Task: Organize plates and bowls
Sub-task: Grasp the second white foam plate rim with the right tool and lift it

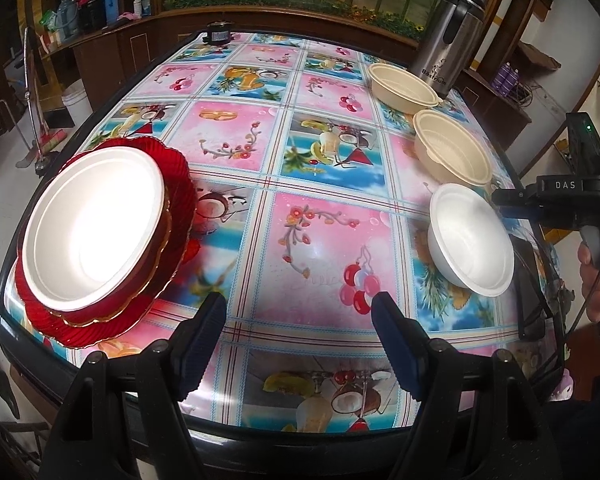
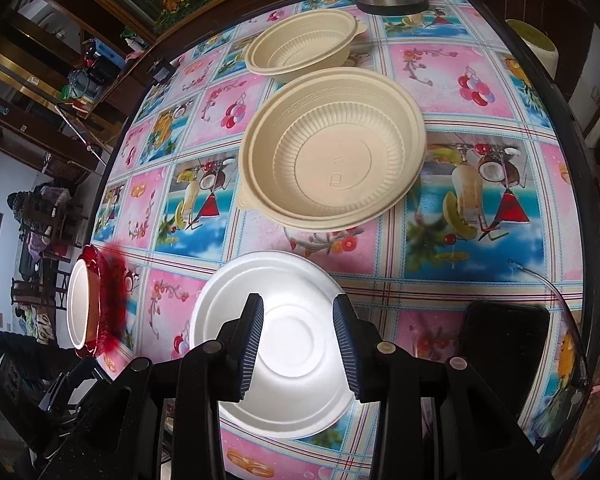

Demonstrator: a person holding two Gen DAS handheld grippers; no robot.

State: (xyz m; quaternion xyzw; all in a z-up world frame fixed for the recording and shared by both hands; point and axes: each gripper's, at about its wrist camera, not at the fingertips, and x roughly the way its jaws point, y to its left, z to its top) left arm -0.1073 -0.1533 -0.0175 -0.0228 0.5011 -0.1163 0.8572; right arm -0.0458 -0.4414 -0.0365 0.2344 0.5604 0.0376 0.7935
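Broadly, we go from the biggest thing down.
Bench (image 1: 320, 184): we see it under a glossy cloth of pink and blue fruit-and-drink squares, with a dark rim along the near edge.
Steel jug (image 1: 448, 36): it stands upright at the far right corner, just behind the farther cream bowl.
Plate stack (image 1: 100, 236): on the left of the bench we see a white plate (image 1: 94, 224) lying on top of ribbed red plates (image 1: 180, 184), well apart from the bowls.
Cream bowls: two stand open side up on the right, the nearer one (image 2: 332, 152) beyond the white bowl, the farther one (image 2: 302, 46) beside the jug; we cannot tell whether their rims touch.
White bowl (image 2: 288, 340): it sits upright on the bench near the right front, apart from the nearer cream bowl.
Dark phone (image 2: 504, 344): it lies flat just to the right of the white bowl.
Right tool (image 2: 298, 344): we see it poised over the white bowl with both fingers framing the bowl's inside; the jaws stand part open and grip nothing.
Left tool (image 1: 298, 344): its jaws stand wide and empty over bare cloth at the front, with the plate stack off to its left and the white bowl off to its right.
Hand (image 1: 596, 280): we see it at the right edge of the left wrist view, wrapped round the right tool's handle.
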